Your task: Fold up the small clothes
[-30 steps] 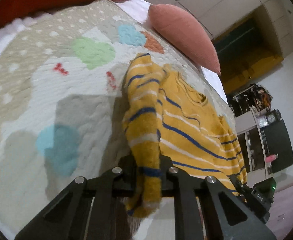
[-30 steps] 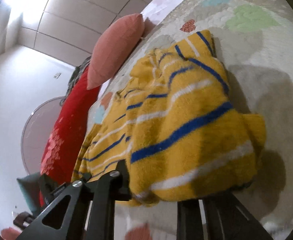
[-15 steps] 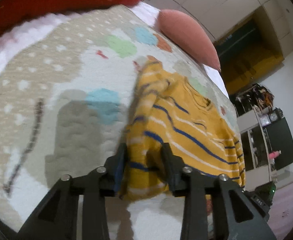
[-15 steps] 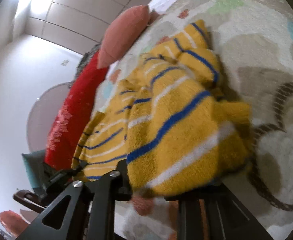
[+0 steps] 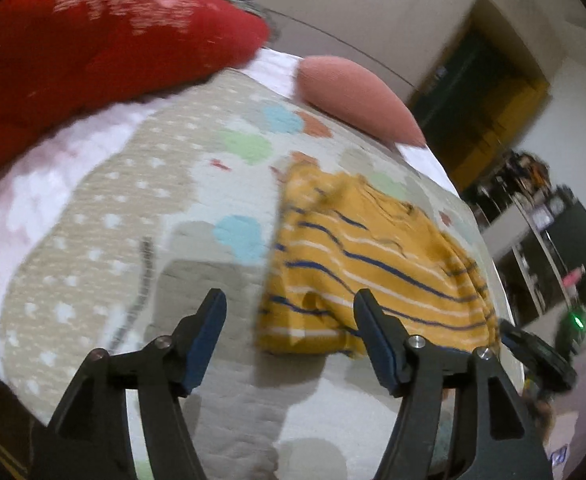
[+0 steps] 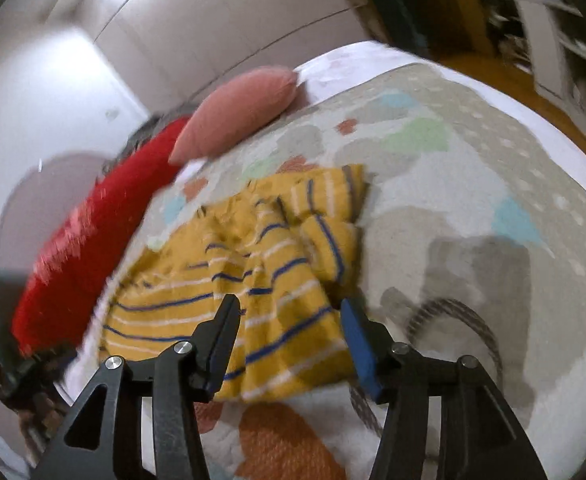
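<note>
The left gripper (image 5: pixel 289 322) hangs with its jaws spread wide above the quilted bedspread (image 5: pixel 105 240), holding nothing; its right finger overlaps the near hem of the yellow striped sweater (image 5: pixel 373 264) in the picture, though whether it touches the cloth cannot be told through the blur, and its left finger stands over bare quilt. The right gripper (image 6: pixel 289 320) is likewise spread, empty, its two fingers framing the near edge of the same sweater (image 6: pixel 253 272), which lies loosely folded and rumpled on the bedspread (image 6: pixel 473 184), one striped part doubled over on the side nearest the open quilt. Around the sweater the bed is crowded at its far end only: a big red cushion (image 5: pixel 93 40) lies along the far left edge in the left wrist view, and a pink pillow (image 5: pixel 357 96) sits just beyond the garment's far end, apart from it. In the right wrist view the same red cushion (image 6: pixel 93 248) runs along the sweater's far side and the pink pillow (image 6: pixel 237 108) rests at the head of the bed. Nothing lies between either gripper and the garment. The quilt shows pale blue, green and orange patches and a dark curved stripe (image 6: pixel 453 316) near the right gripper's right finger. Both views are smeared by motion.
</note>
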`<state>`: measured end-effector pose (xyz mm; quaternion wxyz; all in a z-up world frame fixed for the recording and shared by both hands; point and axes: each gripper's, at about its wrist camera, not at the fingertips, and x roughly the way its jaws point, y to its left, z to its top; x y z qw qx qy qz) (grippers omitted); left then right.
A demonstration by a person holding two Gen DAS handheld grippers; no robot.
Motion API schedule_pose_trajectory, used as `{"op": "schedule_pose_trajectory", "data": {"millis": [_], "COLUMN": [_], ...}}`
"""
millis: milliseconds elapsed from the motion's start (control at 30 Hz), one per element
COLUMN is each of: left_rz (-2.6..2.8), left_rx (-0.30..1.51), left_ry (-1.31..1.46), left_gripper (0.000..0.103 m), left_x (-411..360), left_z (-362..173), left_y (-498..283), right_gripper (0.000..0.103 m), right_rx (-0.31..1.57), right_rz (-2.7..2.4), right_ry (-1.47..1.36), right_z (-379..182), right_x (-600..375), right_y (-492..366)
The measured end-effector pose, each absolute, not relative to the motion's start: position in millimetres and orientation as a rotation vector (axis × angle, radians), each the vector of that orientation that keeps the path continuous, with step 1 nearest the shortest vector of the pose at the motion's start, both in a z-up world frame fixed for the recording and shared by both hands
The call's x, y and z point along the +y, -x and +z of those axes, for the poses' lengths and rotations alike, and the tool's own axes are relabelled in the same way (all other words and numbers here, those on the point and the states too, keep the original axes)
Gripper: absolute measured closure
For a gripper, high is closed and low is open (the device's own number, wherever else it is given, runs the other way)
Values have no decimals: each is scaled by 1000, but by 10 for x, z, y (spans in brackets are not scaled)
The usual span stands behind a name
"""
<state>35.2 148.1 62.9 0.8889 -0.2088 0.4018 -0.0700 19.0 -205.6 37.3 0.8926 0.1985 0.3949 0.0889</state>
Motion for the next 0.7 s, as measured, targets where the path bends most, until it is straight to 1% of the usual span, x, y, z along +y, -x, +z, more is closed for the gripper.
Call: {"op": "schedule_pose_trajectory", "data": {"millis": [33, 67, 100, 133, 167, 200, 267, 367, 433, 500, 533, 567, 600, 633, 667, 700], "left_rz": [-158, -166, -179, -187, -189, -185, -173, -179, -182, -183, -182, -179, -175, -177, -191, -201], "left_rx": [845, 851, 858, 860, 852, 846, 836, 851, 852, 844, 843, 844, 845, 843, 840, 846], "left_ry": [421, 415, 405, 394, 371, 353, 321, 321, 309, 263, 225, 201, 159, 135, 102, 81], "left_gripper": [38, 38, 38, 38, 38, 38, 36, 36, 35, 27, 25, 25, 25, 25, 25, 25], "left_x": [1396, 1342, 1277, 1239, 1196, 1177, 1157, 1156, 1140, 1093, 1053, 1024, 971, 937, 879, 837], "left_z": [623, 615, 615, 625, 652, 673, 702, 692, 711, 757, 774, 785, 799, 805, 813, 797], "left_y": [-373, -382, -396, -395, -390, -384, -406, -495, -549, -650, -738, -798, -922, -1005, -1164, -1306], "right_gripper": [50, 76, 87, 88, 92, 94, 95, 97, 97, 95, 92, 76, 54, 47, 42, 42], "right_rx": [851, 892, 909, 893, 877, 866, 863, 924, 931, 880, 834, 808, 784, 769, 763, 765], "right_rz": [189, 209, 221, 222, 203, 146, 55, -89, -58, -50, -46, -34, -3, 39, 72, 105], "right_ry": [-391, -375, -378, -402, -423, -421, -432, -426, -503, -528, -485, -449, -402, -356, -319, -279], "right_z": [313, 217, 163, 170, 203, 238, 215, 101, 76, 203, 358, 466, 590, 690, 755, 806], "right_x": [-1985, -1944, -1956, -2013, -2098, -2194, -2370, -2556, -2689, -2751, -2715, -2656, -2567, -2440, -2332, -2207], "right_y": [-276, -358, -397, -385, -351, -306, -229, -178, -116, -36, -28, -45, -100, -188, -281, -384]}}
